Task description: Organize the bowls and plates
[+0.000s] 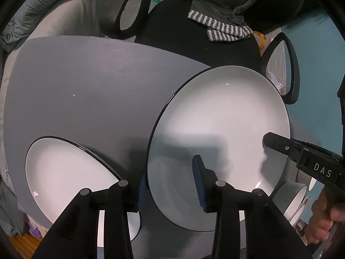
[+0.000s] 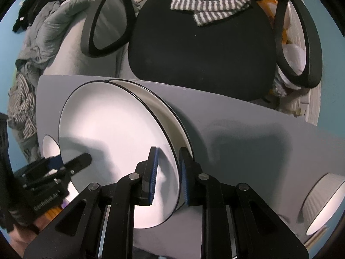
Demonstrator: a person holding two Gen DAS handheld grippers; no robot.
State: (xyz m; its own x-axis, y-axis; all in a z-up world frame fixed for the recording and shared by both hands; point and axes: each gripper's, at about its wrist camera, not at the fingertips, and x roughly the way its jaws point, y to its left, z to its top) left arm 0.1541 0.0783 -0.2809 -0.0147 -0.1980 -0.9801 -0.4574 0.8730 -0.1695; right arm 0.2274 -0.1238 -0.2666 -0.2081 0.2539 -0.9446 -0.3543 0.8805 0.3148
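White with a dark rim, the top plate [image 2: 112, 133] hung tilted over a second plate [image 2: 172, 116] near the table's [image 2: 248, 129] far edge. The right gripper [image 2: 167, 172] pinched its right rim; the left gripper [image 1: 170, 185] straddled the opposite rim, pads apart. A third plate [image 1: 64, 172] lay beside. Stacking was likely underway; next, lower squarely and release.

Grey table [image 1: 86, 82] with plates [image 1: 64, 172], ribbed bowl [image 2: 323, 200].
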